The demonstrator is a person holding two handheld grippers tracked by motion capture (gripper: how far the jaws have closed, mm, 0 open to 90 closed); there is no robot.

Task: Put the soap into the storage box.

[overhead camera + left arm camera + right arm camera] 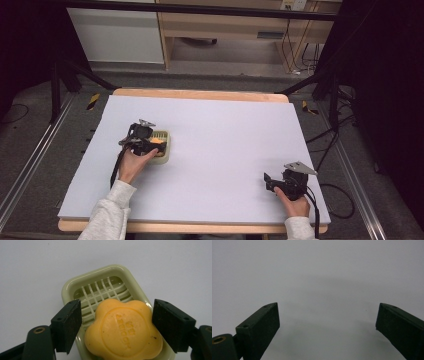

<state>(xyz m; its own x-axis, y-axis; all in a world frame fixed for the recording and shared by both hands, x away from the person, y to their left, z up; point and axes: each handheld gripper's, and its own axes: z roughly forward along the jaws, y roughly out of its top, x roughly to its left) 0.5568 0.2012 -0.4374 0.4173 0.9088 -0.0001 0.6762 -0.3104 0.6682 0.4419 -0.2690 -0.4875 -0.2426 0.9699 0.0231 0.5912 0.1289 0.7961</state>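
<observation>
Straddling the orange flower-shaped soap [123, 331], the left hand-held gripper [116, 325] has its jaws parted, with a gap showing between each pad and the soap, so nothing is gripped. The soap lies in the near end of a pale green soap dish [75, 283] with a slatted bottom, which sits on the left part of the white tabletop [225, 130]. Well apart, near the front right corner, the right hand-held gripper [328, 322] rests with jaws wide apart and empty above bare tabletop.

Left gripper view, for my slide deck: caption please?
Open left gripper straddling an orange flower-shaped soap in its green dish.
</observation>
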